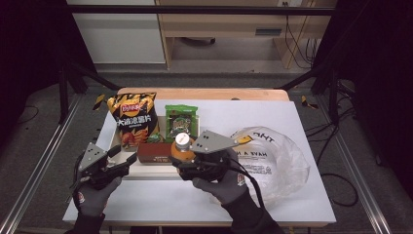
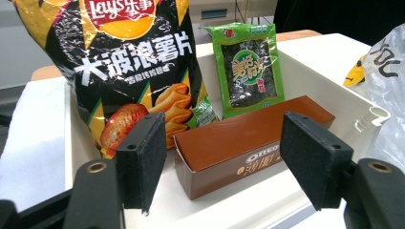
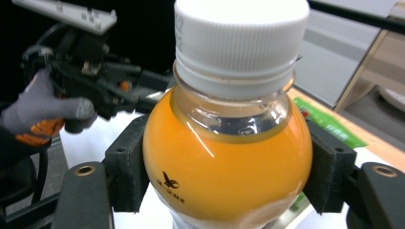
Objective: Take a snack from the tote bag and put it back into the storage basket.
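1. The lower half of the orange juice bottle (image 3: 227,157) is running off the bottom of the right gripper view. In the high view its body is sitting behind the grey plate of the right gripper (image 1: 181,157), with the white cap (image 1: 182,139) showing. The base is hidden, so I cannot tell whether it is resting on anything.
2. The right gripper is clamping the bottle: both black pads are pressing on the orange shoulder, one on each side. The bottle is standing upright, at the near edge of the white tray (image 1: 146,168), just in front of the brown Oreo box (image 2: 248,143).
3. The left gripper (image 1: 122,163) is hovering with jaws apart, nothing between the pads; it is pointing at the Oreo box.
4. The chip bag (image 1: 134,119) and green seaweed packet (image 1: 181,122) are leaning at the tray's back.
5. The clear plastic bag (image 1: 272,156) is lying to the right; bare tabletop (image 1: 160,202) is lying in front of the tray.
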`<state>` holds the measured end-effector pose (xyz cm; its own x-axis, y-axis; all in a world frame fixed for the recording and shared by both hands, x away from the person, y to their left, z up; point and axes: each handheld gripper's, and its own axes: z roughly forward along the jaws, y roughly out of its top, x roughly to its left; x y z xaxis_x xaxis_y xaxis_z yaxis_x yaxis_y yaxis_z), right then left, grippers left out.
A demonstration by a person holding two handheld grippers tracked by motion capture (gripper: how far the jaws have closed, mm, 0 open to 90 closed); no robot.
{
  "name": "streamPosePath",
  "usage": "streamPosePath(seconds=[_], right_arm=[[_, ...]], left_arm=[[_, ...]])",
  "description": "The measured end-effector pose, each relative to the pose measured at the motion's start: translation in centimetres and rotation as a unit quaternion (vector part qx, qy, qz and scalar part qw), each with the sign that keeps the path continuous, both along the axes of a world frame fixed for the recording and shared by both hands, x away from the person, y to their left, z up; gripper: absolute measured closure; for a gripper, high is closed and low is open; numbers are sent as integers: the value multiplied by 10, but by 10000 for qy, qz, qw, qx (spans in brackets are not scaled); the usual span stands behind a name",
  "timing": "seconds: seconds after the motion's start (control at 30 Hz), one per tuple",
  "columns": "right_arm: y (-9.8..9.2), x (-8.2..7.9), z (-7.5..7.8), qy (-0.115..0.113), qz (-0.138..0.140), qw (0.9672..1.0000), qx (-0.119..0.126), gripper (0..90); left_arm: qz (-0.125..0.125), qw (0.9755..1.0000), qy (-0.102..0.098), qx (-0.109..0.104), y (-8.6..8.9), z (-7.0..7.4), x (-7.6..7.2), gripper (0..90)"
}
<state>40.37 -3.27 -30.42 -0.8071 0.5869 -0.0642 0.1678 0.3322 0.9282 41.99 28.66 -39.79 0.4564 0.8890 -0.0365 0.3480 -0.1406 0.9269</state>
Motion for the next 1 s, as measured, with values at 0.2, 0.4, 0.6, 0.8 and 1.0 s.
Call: streamPosePath(seconds=[0.2,0.4,0.6,0.8,1.0], right_arm=[[9,2,-30,200,51,9997,-115,306],[13,2,-61,421,95,9988,-233,305],[18,1,-87,613,147,9975,-314,305],[25,0,-109,718,162,9964,-421,305],[26,-2,-115,655,136,9970,-387,303]], left_arm=[[1,10000,-14,13,1,1,0,322],[7,10000,-19,3,0,0,-1,322],[2,10000,-20,12,0,1,-1,322],[0,10000,-26,14,0,1,-1,322],[-7,10000,-30,18,0,1,-1,322]])
